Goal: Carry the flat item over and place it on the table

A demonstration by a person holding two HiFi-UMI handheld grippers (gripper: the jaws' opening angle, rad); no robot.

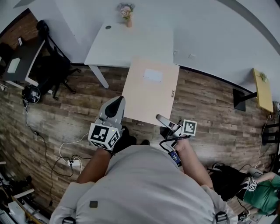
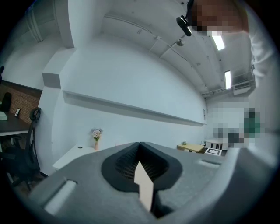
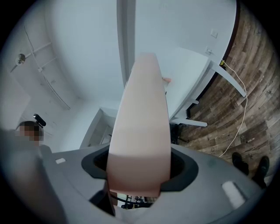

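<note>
Item: flat beige board (image 1: 151,89), rectangular, with a pale label near its far end and a small dark mark at its right edge. It is held in the air over the wood-plank floor (image 1: 210,105), on the near side of the white table (image 1: 131,43); in the head view its far edge reaches the table's near edge. Left gripper (image 1: 117,105): on the board's corner farthest from the table on the left, jaws narrowed onto the board's thin edge, which shows as a beige sliver between them. Right gripper (image 1: 162,120): on the board's edge farthest from the table, jaws clamped on the board, which fills the gap between them. On the table's far edge: a small vase of flowers (image 1: 126,13). Left of the table: a black office chair (image 1: 52,65).
</note>
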